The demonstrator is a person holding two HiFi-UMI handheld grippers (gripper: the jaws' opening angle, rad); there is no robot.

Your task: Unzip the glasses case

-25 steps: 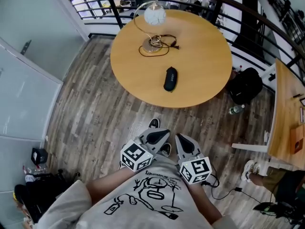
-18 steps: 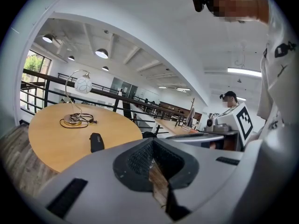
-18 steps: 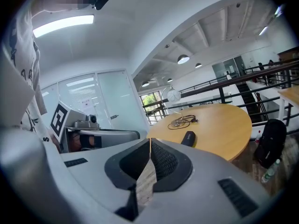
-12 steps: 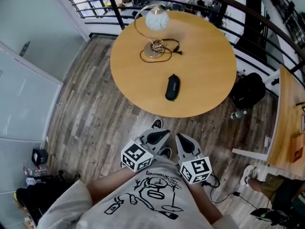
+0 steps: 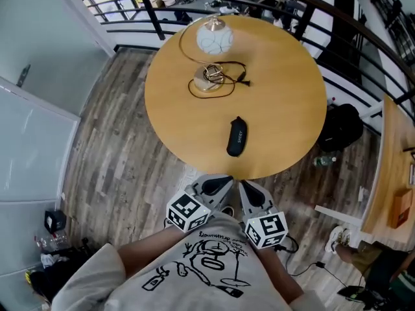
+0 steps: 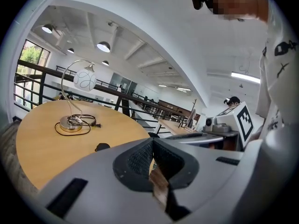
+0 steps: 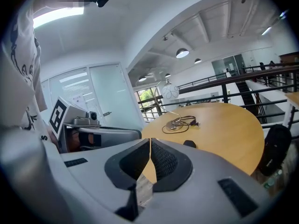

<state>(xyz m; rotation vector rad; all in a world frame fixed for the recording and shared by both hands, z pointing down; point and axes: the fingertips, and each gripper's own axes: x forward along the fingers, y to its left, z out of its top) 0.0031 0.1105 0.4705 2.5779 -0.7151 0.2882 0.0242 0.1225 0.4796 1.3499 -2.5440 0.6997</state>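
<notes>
Here, left gripper (image 5: 219, 181) and right gripper (image 5: 246, 186) sit side by side, jaws of each closed tip to tip, holding nothing. Glasses case (image 5: 237, 137) lies ahead of both, well apart, on the round table (image 5: 279, 76).

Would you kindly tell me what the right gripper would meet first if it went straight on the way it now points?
Probably the near edge of the round table, just ahead of the right gripper. If it rides above the tabletop, the black glasses case comes next. Its height is unclear.
</notes>
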